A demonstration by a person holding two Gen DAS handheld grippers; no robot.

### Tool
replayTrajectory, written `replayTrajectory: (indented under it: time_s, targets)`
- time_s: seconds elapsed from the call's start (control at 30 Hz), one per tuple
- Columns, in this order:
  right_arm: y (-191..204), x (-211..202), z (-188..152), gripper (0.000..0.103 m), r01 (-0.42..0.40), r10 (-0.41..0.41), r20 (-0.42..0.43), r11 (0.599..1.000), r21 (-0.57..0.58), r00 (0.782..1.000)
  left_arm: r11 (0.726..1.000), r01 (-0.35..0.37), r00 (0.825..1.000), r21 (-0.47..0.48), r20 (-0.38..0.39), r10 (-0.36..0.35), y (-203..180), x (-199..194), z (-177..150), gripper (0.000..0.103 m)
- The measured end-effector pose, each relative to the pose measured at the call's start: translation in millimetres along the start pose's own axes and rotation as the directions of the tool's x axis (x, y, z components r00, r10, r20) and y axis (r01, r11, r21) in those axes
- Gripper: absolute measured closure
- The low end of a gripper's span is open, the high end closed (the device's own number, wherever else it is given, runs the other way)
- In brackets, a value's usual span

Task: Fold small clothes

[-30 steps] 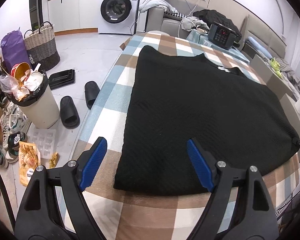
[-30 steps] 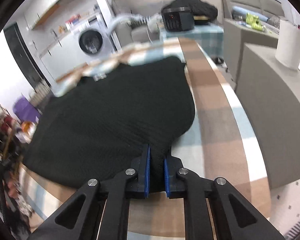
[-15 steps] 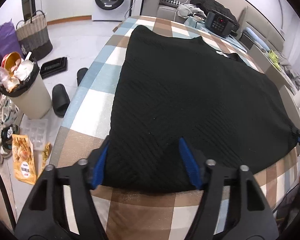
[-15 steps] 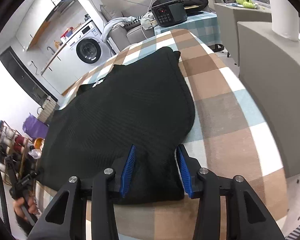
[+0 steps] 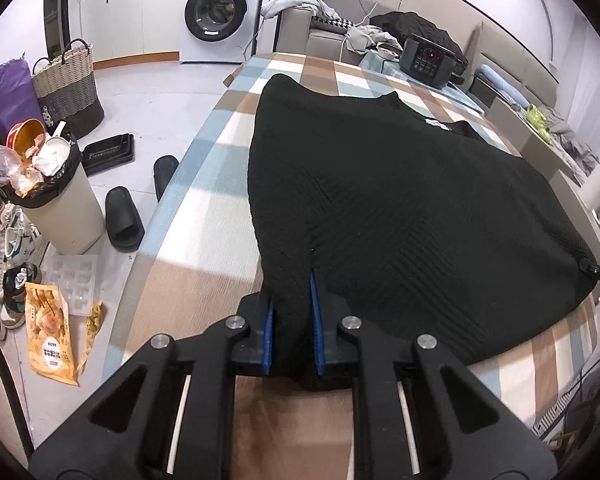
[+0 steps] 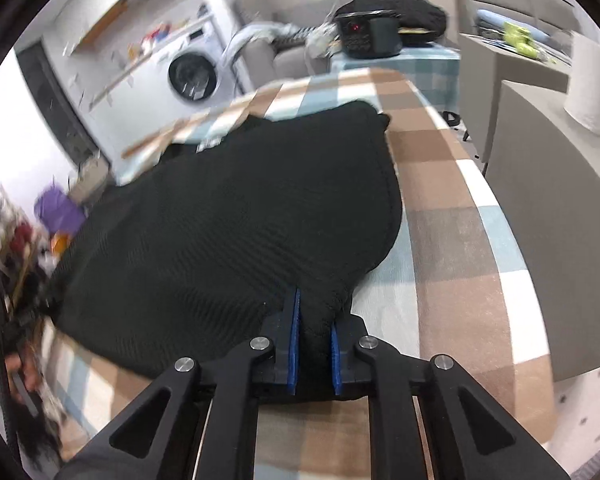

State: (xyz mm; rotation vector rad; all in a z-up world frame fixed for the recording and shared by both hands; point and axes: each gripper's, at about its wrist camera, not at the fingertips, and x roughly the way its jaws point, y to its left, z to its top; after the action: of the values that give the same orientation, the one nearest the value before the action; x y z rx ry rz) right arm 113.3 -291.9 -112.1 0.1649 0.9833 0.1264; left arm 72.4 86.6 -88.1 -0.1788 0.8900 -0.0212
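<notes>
A black knitted garment [image 5: 400, 208] lies flat on a checked tablecloth [image 5: 220, 152]. The left gripper [image 5: 291, 308] and right gripper [image 6: 313, 320] have just closed, pinching its 2 near corners. Lifting both evenly should keep the fold straight.

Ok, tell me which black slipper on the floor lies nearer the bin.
The slipper right beside the white bin, opening facing the camera. The other slipper lies further off, partly hidden by the table edge.
</notes>
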Motion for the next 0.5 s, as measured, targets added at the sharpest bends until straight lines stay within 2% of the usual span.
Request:
replayTrajectory:
  time_s: [0.07, 0.13, 0.2, 0.33, 0.43, 0.5]
  targets:
    - [1, 1, -4, 0.09, -0.017, 0.014, -0.053, 0.999, -0.049, 0.998, 1.0, 0.0, 1.0, 0.001, -0.008, 0.0, 4, -4, -6, 0.091]
    - [-5, -3, -4, 0.084, -0.049, 0.047, -0.047, 0.998, -0.032, 0.998, 1.0, 0.011, 1.0, -0.009, -0.012, -0.011, 8, -8, -10, 0.09]
    - [-17, -7, 0, 0.067, -0.091, 0.092, -0.036, 0.995, 0.029, 0.995, 1.0, 0.01, 1.0, -0.012, -0.012, -0.01, 8, -10, -11, 0.09]
    - [-42, -14, 6, 0.066, -0.135, 0.131, 0.038, 0.977, 0.166, 0.991, 1.0, 0.013, 1.0, -0.024, -0.015, -0.014, 8, -11, -15, 0.09]
    - [-62, -8, 9, 0.066, -0.174, 0.157, 0.081, 0.946, 0.273, 0.984, 0.999, 0.024, 1.0, -0.034, -0.016, -0.024, 9, -12, -14, 0.09]
    - [-71, -2, 12, 0.071, -0.169, 0.147, 0.091, 0.928, 0.333, 0.985, 0.999, 0.025, 1.0, -0.037, -0.018, -0.026, 10, -10, -13, 0.09]
